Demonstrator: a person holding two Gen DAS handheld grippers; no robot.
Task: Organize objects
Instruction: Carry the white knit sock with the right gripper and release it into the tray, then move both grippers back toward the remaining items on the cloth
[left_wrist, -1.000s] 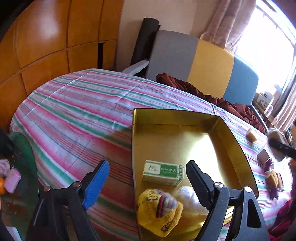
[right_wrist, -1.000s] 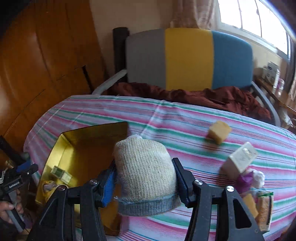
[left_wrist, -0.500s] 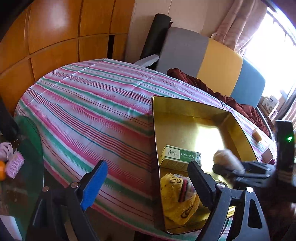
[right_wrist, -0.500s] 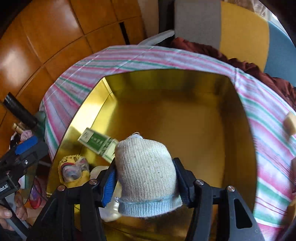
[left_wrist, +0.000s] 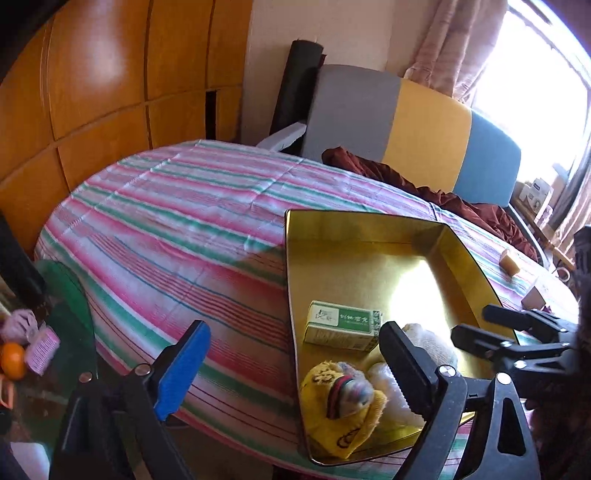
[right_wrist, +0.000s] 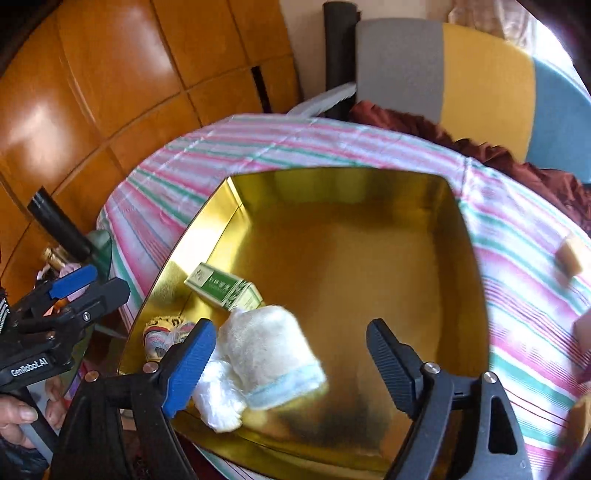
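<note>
Sock (right_wrist: 271, 356), beige knit with a pale blue cuff, lies blurred inside the gold tray (right_wrist: 469, 295) in my right wrist view, between my right gripper (right_wrist: 291, 362) fingers but touching neither pad; those jaws are opening and grip nothing. Relative to the tray, the sock sits in the near left part, resting partly on a white plastic bundle (right_wrist: 218, 398) at the near rim. A green box (right_wrist: 221, 290) lies just beyond the sock, and a yellow knit toy (right_wrist: 162, 332) is tucked into the tray's near left corner. Outside the tray's left rim I see my left gripper (right_wrist: 74, 291), held by a hand (right_wrist: 22, 413) at the frame edge. A tan block (right_wrist: 570, 254) rests on the striped tablecloth (right_wrist: 517, 280) to the tray's right. In my left wrist view, my left gripper (left_wrist: 291, 365) straddles the tray's left rim (left_wrist: 290, 295), its jaws opening with no thing pressed between the pads. Within the tray the green box (left_wrist: 341, 325) lies near the left wall, the yellow knit toy (left_wrist: 341, 398) in the near corner, and the sock (left_wrist: 430, 343) just right of the box, partly hidden behind my black finger (left_wrist: 406, 365). My right gripper (left_wrist: 517, 332) reaches in over the tray's right rim. Beyond the tray stands a grey, yellow and blue chair (left_wrist: 406, 125).
</note>
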